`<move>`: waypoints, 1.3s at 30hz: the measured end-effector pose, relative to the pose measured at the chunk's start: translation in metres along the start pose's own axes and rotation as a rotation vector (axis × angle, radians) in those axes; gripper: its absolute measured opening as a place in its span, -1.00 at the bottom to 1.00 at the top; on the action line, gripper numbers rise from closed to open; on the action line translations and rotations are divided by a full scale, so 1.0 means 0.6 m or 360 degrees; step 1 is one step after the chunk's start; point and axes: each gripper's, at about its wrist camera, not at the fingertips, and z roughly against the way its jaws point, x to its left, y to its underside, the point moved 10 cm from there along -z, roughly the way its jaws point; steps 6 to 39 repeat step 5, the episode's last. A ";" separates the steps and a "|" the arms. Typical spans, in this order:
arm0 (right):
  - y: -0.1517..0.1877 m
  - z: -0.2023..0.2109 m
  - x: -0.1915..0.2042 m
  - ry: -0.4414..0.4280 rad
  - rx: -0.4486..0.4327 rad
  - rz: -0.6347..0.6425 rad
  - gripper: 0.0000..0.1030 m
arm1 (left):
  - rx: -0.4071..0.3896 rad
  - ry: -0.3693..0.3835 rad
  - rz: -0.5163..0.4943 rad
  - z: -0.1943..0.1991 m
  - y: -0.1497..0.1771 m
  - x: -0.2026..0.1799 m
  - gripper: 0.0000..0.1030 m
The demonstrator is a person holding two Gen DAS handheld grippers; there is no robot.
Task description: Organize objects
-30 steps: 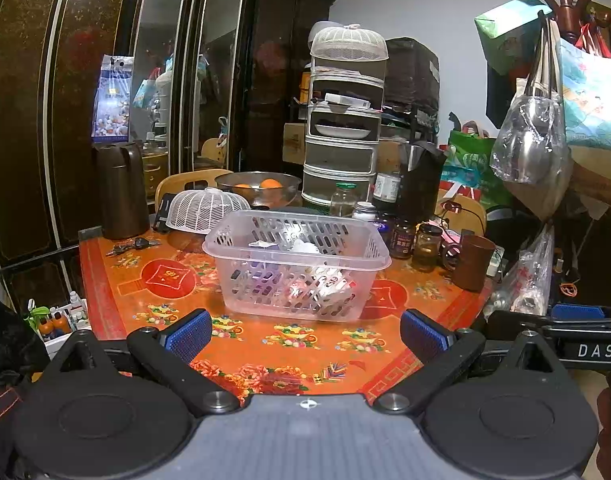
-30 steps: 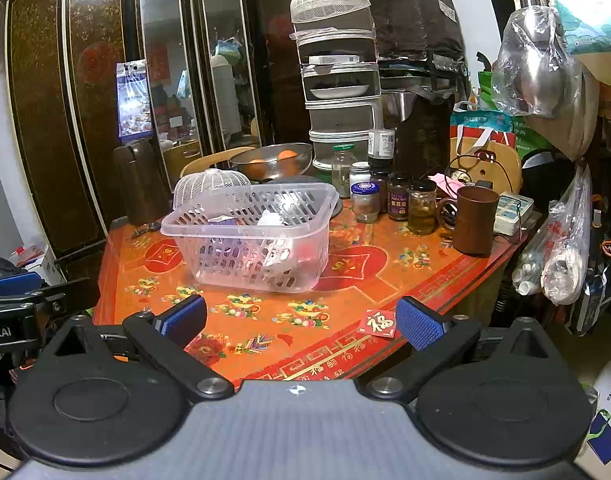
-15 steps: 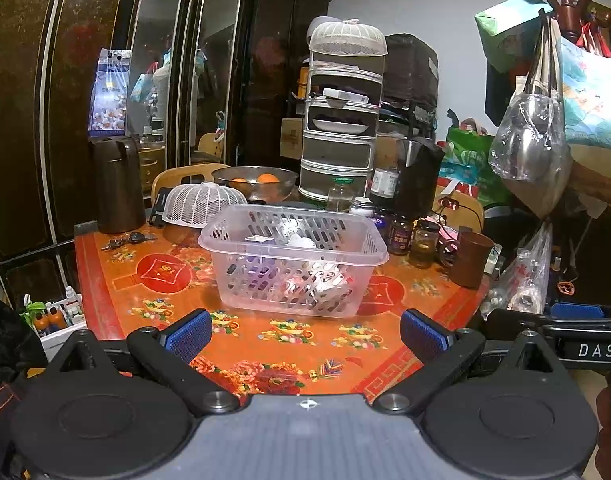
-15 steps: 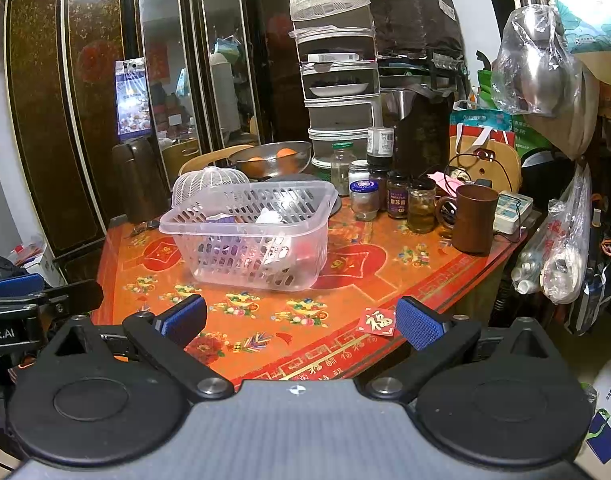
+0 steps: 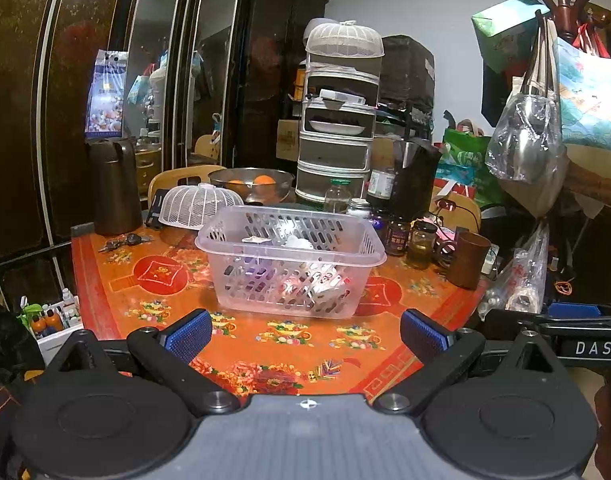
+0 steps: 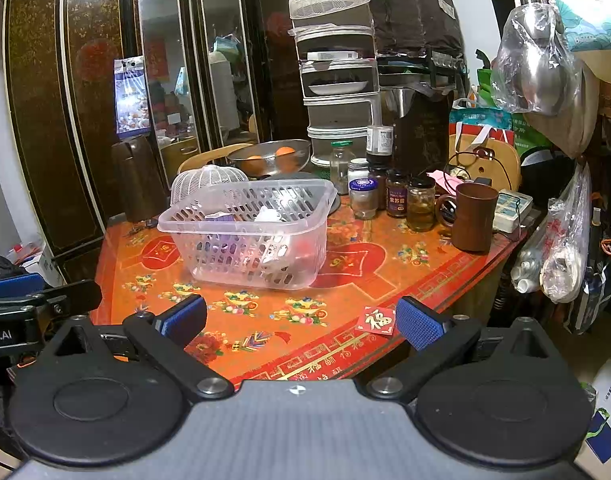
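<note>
Both grippers, left gripper and right gripper, fingers spread, empty. Clear slotted plastic basket holds small items; small red paper packet lies loose, nearer than basket. Likely next: right gripper pinches packet.

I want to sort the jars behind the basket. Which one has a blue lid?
The small jar with the blue lid, leftmost of the front row, nearest the clear basket. The dark jar and amber jar beside it have dark lids.

Clear slotted basket upright mid-table, small packets piled inside
</note>
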 end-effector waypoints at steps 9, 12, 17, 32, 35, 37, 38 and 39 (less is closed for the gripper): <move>0.003 -0.006 -0.001 0.0003 0.0009 0.0005 1.00 | -0.0009 0.0003 0.0010 -0.002 0.001 0.003 0.97; 0.003 -0.006 -0.001 0.0003 0.0009 0.0005 1.00 | -0.0009 0.0003 0.0010 -0.002 0.001 0.003 0.97; 0.003 -0.006 -0.001 0.0003 0.0009 0.0005 1.00 | -0.0009 0.0003 0.0010 -0.002 0.001 0.003 0.97; 0.003 -0.006 -0.001 0.0003 0.0009 0.0005 1.00 | -0.0009 0.0003 0.0010 -0.002 0.001 0.003 0.97; 0.003 -0.006 -0.001 0.0003 0.0009 0.0005 1.00 | -0.0009 0.0003 0.0010 -0.002 0.001 0.003 0.97; 0.003 -0.006 -0.001 0.0003 0.0009 0.0005 1.00 | -0.0009 0.0003 0.0010 -0.002 0.001 0.003 0.97; 0.003 -0.006 -0.001 0.0003 0.0009 0.0005 1.00 | -0.0009 0.0003 0.0010 -0.002 0.001 0.003 0.97; 0.003 -0.006 -0.001 0.0003 0.0009 0.0005 1.00 | -0.0009 0.0003 0.0010 -0.002 0.001 0.003 0.97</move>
